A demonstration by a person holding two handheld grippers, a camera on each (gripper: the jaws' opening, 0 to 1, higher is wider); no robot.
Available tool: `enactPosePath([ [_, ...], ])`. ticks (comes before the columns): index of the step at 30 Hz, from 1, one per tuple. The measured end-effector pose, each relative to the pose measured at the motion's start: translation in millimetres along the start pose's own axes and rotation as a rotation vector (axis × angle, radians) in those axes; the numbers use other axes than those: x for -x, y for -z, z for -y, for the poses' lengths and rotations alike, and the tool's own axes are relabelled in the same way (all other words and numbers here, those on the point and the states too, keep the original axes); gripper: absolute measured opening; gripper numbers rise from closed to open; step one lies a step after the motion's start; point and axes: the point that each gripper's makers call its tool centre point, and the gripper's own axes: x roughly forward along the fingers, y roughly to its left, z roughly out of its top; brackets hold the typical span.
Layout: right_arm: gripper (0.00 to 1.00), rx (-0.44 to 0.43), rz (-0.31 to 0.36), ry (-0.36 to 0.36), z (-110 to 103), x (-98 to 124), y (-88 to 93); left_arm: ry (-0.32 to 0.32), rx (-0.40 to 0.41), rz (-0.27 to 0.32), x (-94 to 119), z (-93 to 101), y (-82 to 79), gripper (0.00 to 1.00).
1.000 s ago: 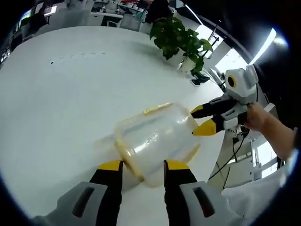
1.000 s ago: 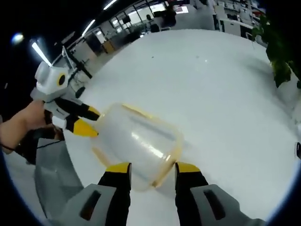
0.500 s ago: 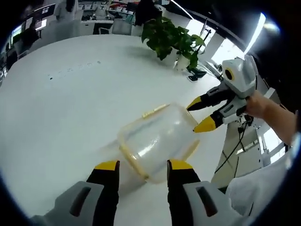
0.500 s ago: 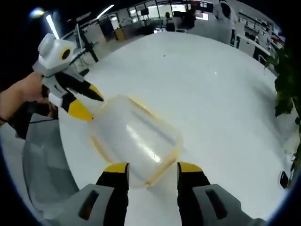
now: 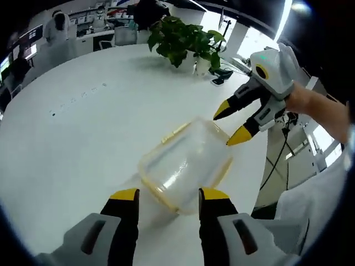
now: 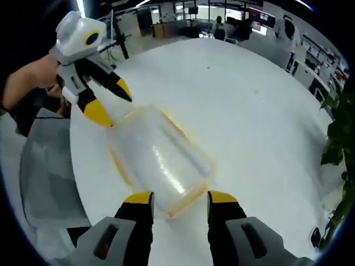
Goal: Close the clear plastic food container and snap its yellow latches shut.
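Since a second ago both cameras have lifted and tipped, and the opposite gripper has risen from beside the container's far end to just above it. From the left gripper view, the clear plastic food container with yellow latches (image 5: 186, 166) lies on the round white table (image 5: 72, 133), close to the table's edge on the right of the view, while wide bare tabletop stretches away to the left and ahead. The left gripper (image 5: 168, 195) has its yellow-tipped jaws spread apart on either side of the container's near end, gripping nothing. The right gripper (image 5: 230, 124) hangs over the far end, jaws parted, held by a hand (image 5: 310, 105). A green potted plant (image 5: 183, 39) stands at the table's far rim. From the right gripper view, the container (image 6: 158, 158) sits near the table (image 6: 249, 111) edge at left, open surface beyond; the right gripper (image 6: 175, 198) straddles its near end unclenched, and the left gripper (image 6: 113, 102) hovers spread over the far end.
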Motion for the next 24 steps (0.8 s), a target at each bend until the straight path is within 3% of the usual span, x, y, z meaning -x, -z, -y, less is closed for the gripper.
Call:
enactPosePath([
  [13,0.39,0.143,-0.018,-0.002,-1,3,-3.6,0.046,-0.147,0.001,-2,13.4,-5.4,0.42],
  [24,0.39,0.216,-0.043,-0.006,-3,1,-5.4,0.041,-0.242,-0.013,-1,9.4,-12.4,0.41],
])
